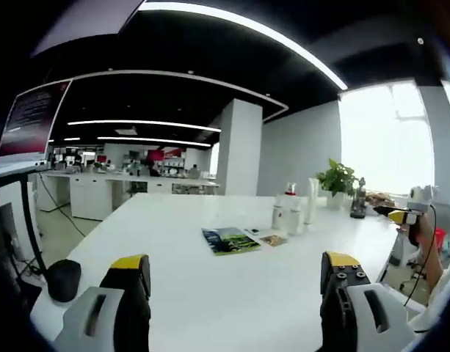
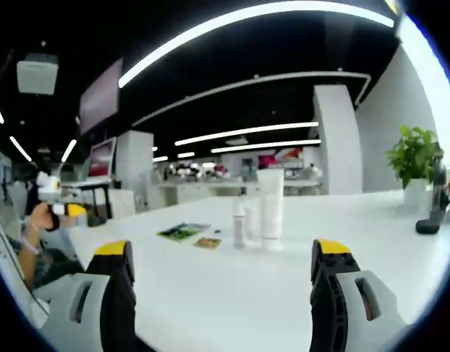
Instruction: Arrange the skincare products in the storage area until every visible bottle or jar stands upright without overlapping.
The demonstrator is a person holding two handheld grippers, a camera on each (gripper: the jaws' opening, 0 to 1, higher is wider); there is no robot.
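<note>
on glossy white table (image 2: 210, 286), tall tube (image 2: 270, 202)

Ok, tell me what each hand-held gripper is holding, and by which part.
Nothing: the left hand-held gripper and right hand-held gripper are both open above the white table.

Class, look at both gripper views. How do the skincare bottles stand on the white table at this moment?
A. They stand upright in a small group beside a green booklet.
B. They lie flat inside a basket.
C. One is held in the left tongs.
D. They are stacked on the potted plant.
A: the skincare bottles stand upright together on the white table, near the green booklet; both tongs are open and hold nothing.
</note>
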